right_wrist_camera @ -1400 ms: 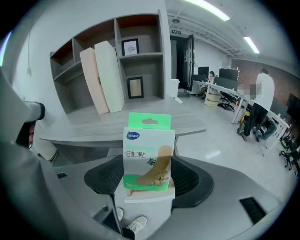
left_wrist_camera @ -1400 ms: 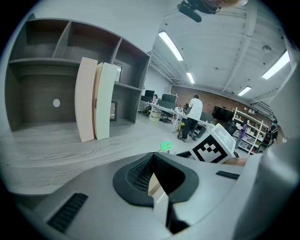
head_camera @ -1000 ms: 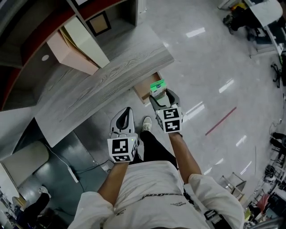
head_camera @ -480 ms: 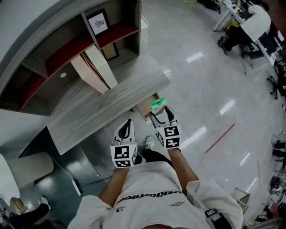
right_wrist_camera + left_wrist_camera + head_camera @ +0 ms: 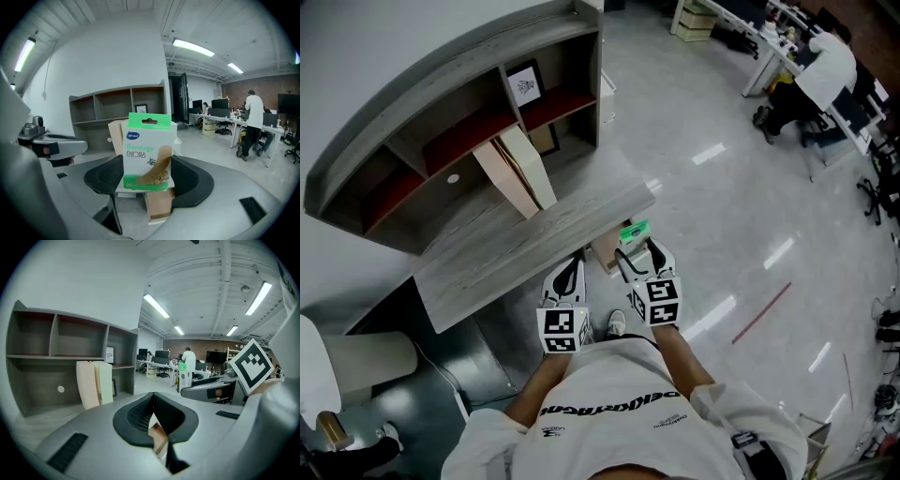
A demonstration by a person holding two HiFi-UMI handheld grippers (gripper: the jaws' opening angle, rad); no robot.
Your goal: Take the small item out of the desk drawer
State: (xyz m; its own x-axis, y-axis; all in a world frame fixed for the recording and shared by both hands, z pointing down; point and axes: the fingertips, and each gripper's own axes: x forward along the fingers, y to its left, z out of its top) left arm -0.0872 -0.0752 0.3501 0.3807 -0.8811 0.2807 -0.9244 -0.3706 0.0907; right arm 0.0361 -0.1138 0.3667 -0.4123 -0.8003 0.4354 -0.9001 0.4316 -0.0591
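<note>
1. Glossy grey floor (image 5: pixel 722 206) spreads through an open office, and a grey wood-grain desk (image 5: pixel 516 258) stands at the middle of the head view.
2. Behind the desk rises a curved shelf unit (image 5: pixel 459 122), with a small framed picture (image 5: pixel 523 86) in one of its compartments.
3. On the desk's back part, beige folders (image 5: pixel 516 173) stand upright and lean a little.
4. Under the desk's right end, a brown drawer (image 5: pixel 605 251) is pulled out and open.
5. Just off the desk's right front corner, the right gripper (image 5: pixel 637 246) is clamped on a bandage box (image 5: pixel 633 232), one pad against each side of it.
6. The box is white with a green top band. In the right gripper view it stands upright between the jaws, lifted clear of the drawer, whose brown shows beneath it.
7. At the desk's front edge, further in from that right corner, the left gripper (image 5: pixel 565 272) has its jaws closed tip to tip, with nothing between them.
8. Below the desk's front edge, the person's shoe (image 5: pixel 616 323) rests on the floor between the two grippers.
9. Far beyond the desk's right end, a person in white (image 5: pixel 825 66) is at a row of office tables.
</note>
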